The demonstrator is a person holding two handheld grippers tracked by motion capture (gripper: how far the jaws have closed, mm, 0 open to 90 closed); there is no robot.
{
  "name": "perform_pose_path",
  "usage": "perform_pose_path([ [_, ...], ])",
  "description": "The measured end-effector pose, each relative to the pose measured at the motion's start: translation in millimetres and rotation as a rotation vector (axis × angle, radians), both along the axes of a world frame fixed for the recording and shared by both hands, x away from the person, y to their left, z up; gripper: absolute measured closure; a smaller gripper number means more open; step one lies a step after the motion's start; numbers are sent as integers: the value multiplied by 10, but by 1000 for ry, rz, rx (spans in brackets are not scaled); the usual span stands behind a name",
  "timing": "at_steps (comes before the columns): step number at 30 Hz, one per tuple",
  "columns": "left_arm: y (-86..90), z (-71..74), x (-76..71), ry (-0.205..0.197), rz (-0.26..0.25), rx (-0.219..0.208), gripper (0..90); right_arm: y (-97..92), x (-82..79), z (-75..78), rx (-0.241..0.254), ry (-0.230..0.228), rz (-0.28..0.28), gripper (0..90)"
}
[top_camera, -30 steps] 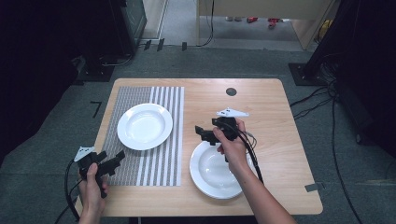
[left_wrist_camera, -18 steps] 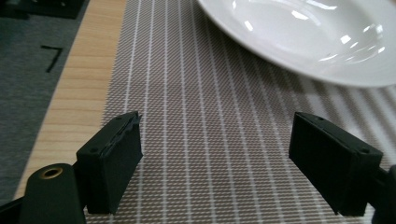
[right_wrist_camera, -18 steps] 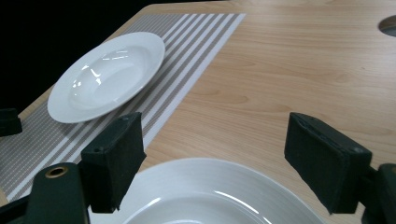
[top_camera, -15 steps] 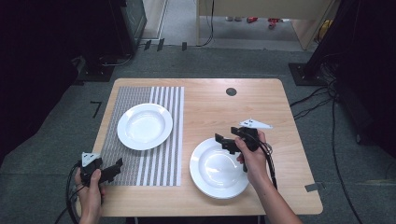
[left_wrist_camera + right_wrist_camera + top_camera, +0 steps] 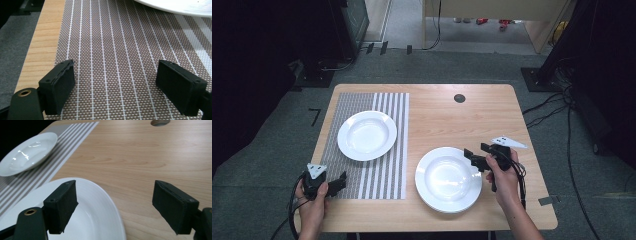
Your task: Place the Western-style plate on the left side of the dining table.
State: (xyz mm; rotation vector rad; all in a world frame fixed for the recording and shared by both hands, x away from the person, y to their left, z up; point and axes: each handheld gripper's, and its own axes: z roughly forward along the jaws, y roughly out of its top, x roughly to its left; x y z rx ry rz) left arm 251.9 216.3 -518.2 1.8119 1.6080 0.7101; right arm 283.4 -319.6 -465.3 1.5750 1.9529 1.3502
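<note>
Nearest the person, the left hand (image 5: 312,200) is holding the left gripper (image 5: 339,181) low over the near left corner of the table (image 5: 492,115), approx at the near edge of the striped mat (image 5: 377,170). In the left gripper view its jaws are standing wide apart w/ nothing between them, just mat weave underneath; the left jaw is sitting by the mat's edge next to bare wood.

Right side: the right hand (image 5: 503,175) is holding the right gripper (image 5: 471,156) at the right rim of the near plate (image 5: 447,180). In the right gripper view (image 5: 113,203) the jaws are gaping wide, gripping nothing; one jaw is hanging over the plate's rim (image 5: 100,202), the other over bare wood. Whether the jaw is touching the plate, can't tell. A cable (image 5: 522,185) is trailing from this gripper along the forearm.

The near plate is sitting on bare wood, right of the mat, w/ its left rim near the mat's right edge.

Farther back, a 2nd plate (image 5: 367,135) is resting on the mat, well apart from both grippers; it is also showing at top left in the right gripper view (image 5: 27,152).

Near the far edge, a round hole (image 5: 459,98) is showing in the tabletop. Beyond the table, grey floor (image 5: 452,65) and cables (image 5: 542,107) at right.
</note>
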Motion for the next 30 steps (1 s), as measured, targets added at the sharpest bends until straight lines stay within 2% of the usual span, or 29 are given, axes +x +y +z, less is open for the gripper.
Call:
perform_pose_path([
  [8, 0, 0, 0, 0, 0, 0, 158, -237, -77, -96, -1, 18, -44, 206],
  [12, 0, 0, 0, 1, 0, 0, 158, -366, -109, -142, -13, 22, -74, 209],
  [17, 0, 0, 0, 1, 1, 0, 158, -532, -151, -237, -56, 34, -119, 211],
  [30, 0, 0, 0, 1, 0, 0, 158, -867, -287, -402, -70, 82, -182, 208],
])
